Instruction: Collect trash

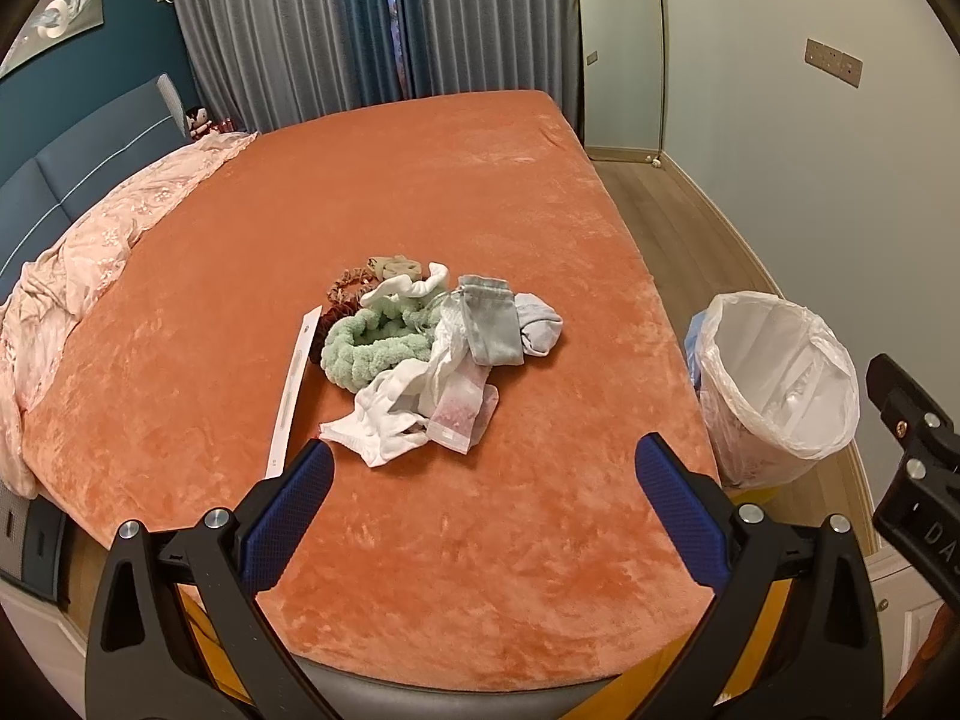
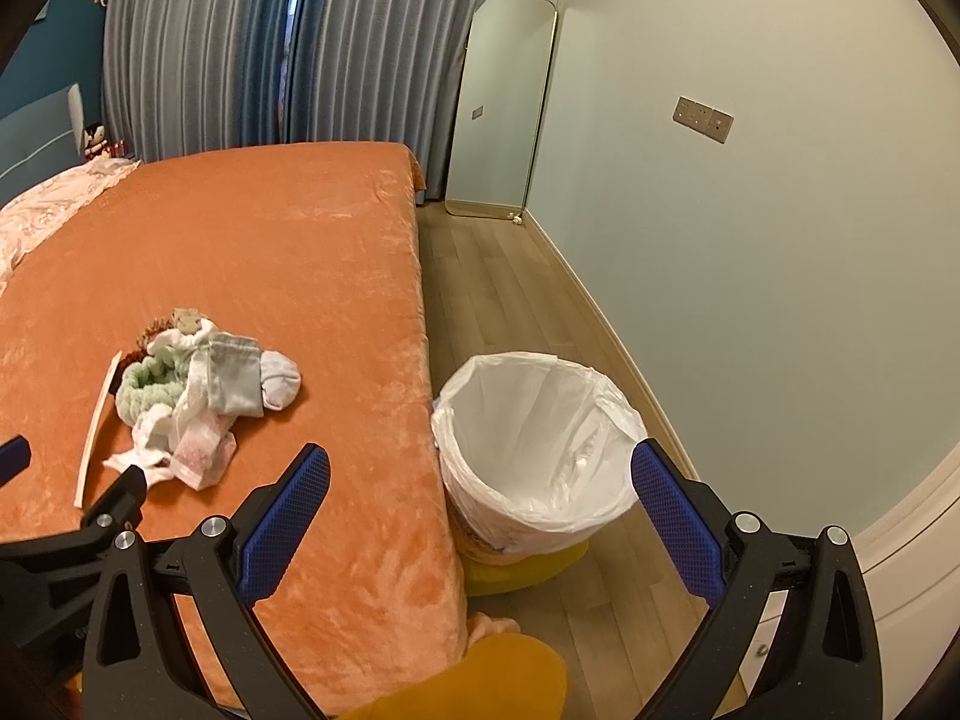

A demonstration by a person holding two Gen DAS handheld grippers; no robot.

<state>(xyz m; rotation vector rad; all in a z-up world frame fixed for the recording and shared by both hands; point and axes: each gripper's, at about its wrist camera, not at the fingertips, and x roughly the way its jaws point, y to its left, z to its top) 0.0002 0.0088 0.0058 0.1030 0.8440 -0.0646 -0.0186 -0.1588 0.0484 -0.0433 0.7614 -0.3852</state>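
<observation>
A pile of small items lies in the middle of the orange bed: a green fluffy band, white socks, a grey pouch, crumpled plastic wrappers and a long white paper strip. My left gripper is open and empty, just short of the pile. The pile also shows in the right wrist view. My right gripper is open and empty above the bed's edge, in front of a bin with a white liner. The bin also shows in the left wrist view.
A pink quilt lies bunched at the bed's left by the blue headboard. Wooden floor runs between the bed and the wall. A standing mirror leans in the far corner by grey curtains. Something yellow sits under the bin.
</observation>
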